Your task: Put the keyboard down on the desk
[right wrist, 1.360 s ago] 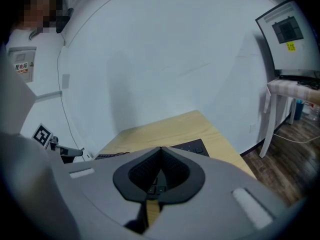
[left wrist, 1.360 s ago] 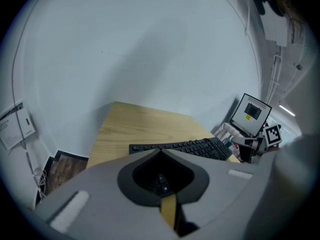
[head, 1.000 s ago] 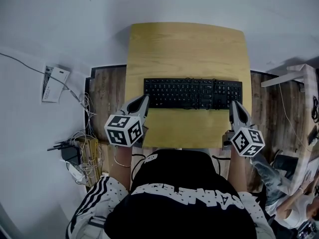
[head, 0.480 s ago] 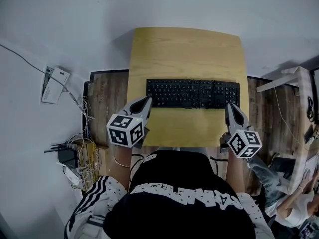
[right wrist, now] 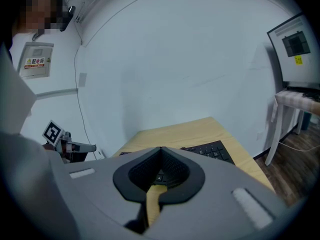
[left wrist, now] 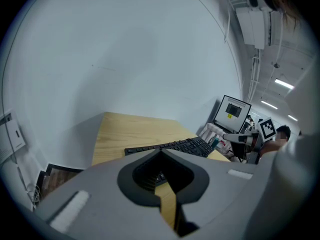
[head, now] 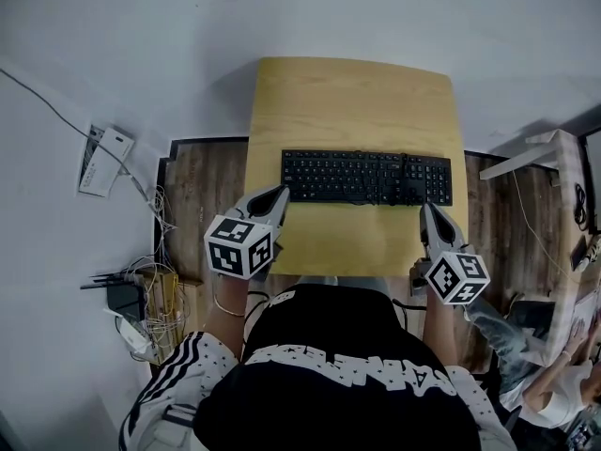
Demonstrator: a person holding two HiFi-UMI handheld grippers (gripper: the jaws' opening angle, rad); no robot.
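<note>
A black keyboard [head: 366,177] lies flat across the middle of the light wooden desk [head: 347,92]. My left gripper [head: 278,194] is just off the keyboard's near left corner, shut and holding nothing. My right gripper [head: 428,209] sits just in front of the near right corner, also shut and empty. In the left gripper view the keyboard [left wrist: 185,145] shows beyond the closed left gripper [left wrist: 161,150]. The right gripper view has the keyboard [right wrist: 210,150] past the closed right gripper [right wrist: 161,148]. Neither gripper touches it.
A white wall box [head: 101,158] and a tangle of cables with a router [head: 131,294] are at the left by the wooden floor. A white table [head: 554,148] stands to the right, and a monitor [left wrist: 231,113] shows beyond the desk. A wall is close behind the desk.
Both grippers have drawn back a little from the keyboard's ends toward the person. The keyboard stays flat on the desk.
</note>
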